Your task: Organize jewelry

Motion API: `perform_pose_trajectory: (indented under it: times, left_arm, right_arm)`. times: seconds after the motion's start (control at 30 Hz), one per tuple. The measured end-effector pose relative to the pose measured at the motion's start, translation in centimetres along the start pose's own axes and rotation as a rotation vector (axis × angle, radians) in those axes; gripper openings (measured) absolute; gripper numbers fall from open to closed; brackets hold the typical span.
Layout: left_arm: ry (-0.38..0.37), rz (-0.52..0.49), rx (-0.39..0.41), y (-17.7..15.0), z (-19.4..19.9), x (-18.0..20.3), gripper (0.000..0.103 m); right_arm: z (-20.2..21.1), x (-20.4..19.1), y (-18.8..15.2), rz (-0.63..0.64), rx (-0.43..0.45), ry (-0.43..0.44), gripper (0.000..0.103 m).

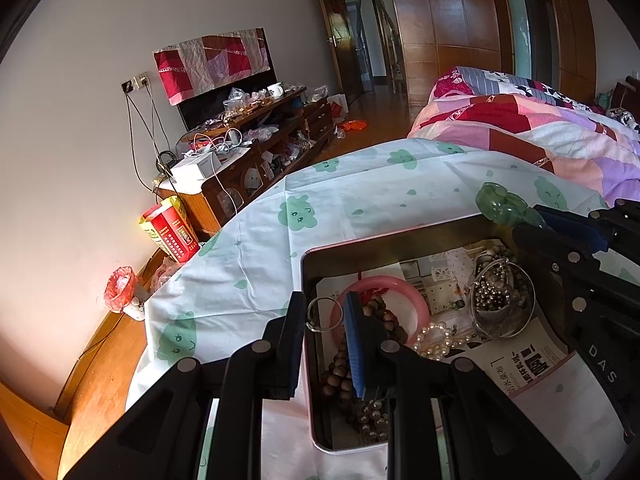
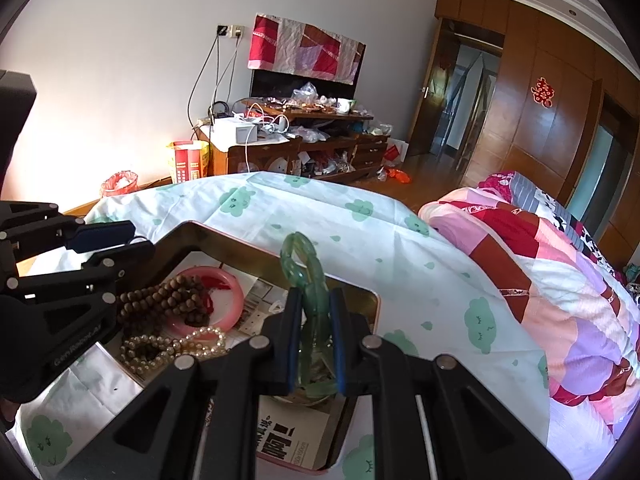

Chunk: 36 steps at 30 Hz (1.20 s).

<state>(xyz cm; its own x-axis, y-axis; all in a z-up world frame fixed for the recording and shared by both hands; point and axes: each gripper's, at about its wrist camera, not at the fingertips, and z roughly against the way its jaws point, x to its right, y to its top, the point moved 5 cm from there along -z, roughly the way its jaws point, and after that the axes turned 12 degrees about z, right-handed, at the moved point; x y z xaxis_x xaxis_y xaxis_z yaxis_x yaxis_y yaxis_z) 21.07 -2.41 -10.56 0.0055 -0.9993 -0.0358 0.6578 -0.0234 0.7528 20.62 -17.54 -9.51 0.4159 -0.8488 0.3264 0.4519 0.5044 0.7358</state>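
While right gripper clamps green bracelet, its lower end hides.

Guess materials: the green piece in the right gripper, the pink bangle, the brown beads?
Green piece: translucent and glossy, looks like jade or glass. Pink bangle: smooth, opaque, probably plastic or resin. Brown beads: matte and dark, likely wood. All three judged by look only.

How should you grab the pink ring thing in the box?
Probably grip the pink bangle across its bare far-right rim, coming straight down from above. It lies flat in the tin box, and the wooden beads cover its near side.
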Motion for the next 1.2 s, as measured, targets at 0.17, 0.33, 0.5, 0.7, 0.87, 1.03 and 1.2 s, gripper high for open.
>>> perform_pose_trajectory:
  times: [0.17, 0.33, 0.5, 0.7, 0.87, 1.03, 1.2]
  left_arm:
    - [-0.002, -0.007, -0.009, -0.2, -0.1, 0.1, 0.020]
    - [-0.001, -0.009, -0.014, -0.4, -0.2, 0.2, 0.020]
    - [0.000, -0.013, -0.015, -0.5, -0.2, 0.3, 0.020]
    - [-0.009, -0.015, -0.011, -0.5, -0.2, 0.4, 0.021]
    - [0.045, -0.007, 0.027, -0.6, 0.4, 0.2, 0.079]
    - [0.058, 0.032, 0.047, -0.9, 1.8, -1.0, 0.079]
    - [0.065, 0.078, 0.056, -1.7, 3.0, -2.3, 0.080]
  right_arm:
    - [-0.3, -0.2, 0.0, 0.005, -0.009, 0.000, 0.016]
    - [-0.5, -0.3, -0.1, 0.001, -0.012, 0.004, 0.016]
    - [-0.7, -0.4, -0.3, 0.003, -0.014, 0.006, 0.016]
    - [-0.8, -0.5, -0.3, 0.001, -0.018, 0.010, 0.017]
    - [-0.8, -0.4, -0.8, -0.014, -0.015, 0.015, 0.041]
    - [0.1, 0.4, -1.5, -0.035, -0.015, -0.047, 0.055]
    - [1.2, 0.8, -2.2, -0.065, -0.007, -0.061, 0.062]
